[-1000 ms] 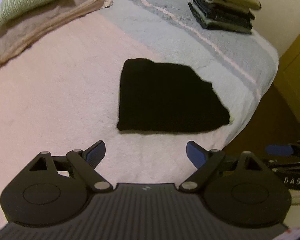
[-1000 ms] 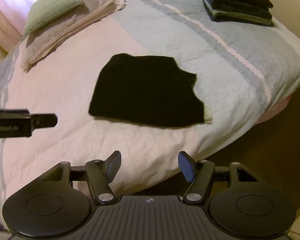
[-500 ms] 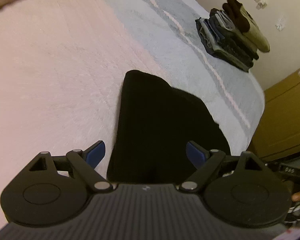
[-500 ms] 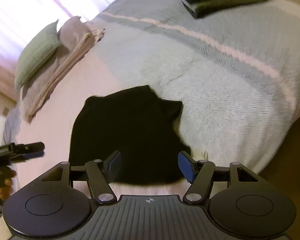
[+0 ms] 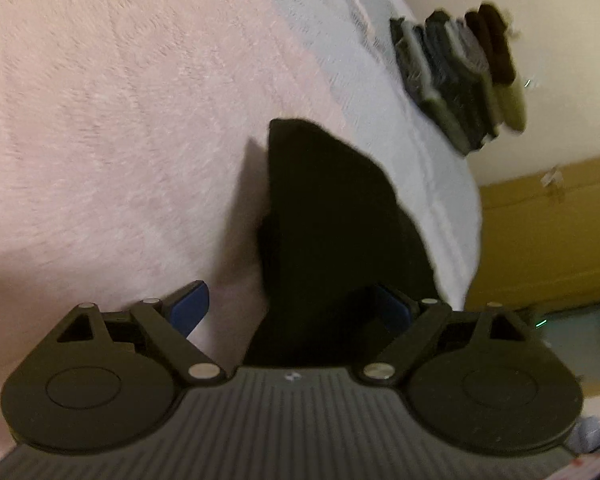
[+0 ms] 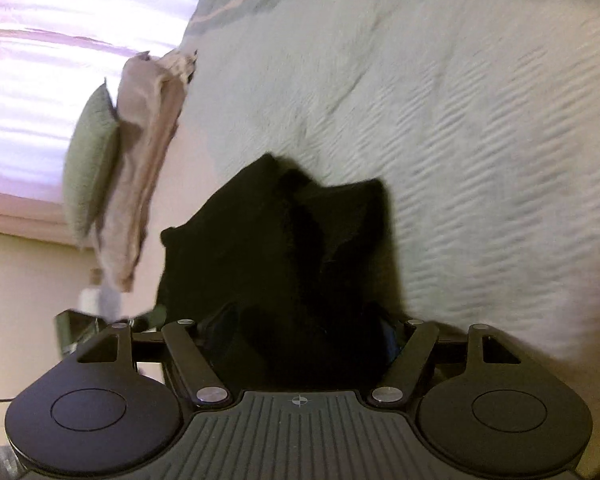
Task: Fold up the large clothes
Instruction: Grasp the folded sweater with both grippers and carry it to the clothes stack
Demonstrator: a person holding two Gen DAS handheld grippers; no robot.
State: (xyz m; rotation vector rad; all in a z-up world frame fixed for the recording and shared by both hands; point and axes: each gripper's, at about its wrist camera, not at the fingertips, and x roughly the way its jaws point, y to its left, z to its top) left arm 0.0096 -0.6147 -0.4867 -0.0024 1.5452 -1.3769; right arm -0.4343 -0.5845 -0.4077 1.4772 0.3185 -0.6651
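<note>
Left gripper (image 5: 290, 306): we see its blue fingers (image 5: 190, 306) spread wide, one on the pink bedspread (image 5: 120, 120), the other over the black garment (image 5: 332, 220); nothing pinched.
Black garment: folded, flat on the bed, near the bed's edge, reaching in between both pairs of fingers.
Right gripper (image 6: 304, 332): fingers opening, the cloth (image 6: 284, 248) between them; contact is perhaps there, but blur hides it.
Clothes stack (image 5: 464, 76): folded, far corner.
Pillows (image 6: 120, 152): at the head.
Writing: we read none.

Left gripper (image 5: 294, 306) wide open — right gripper (image 6: 306, 334) jaws opening.
</note>
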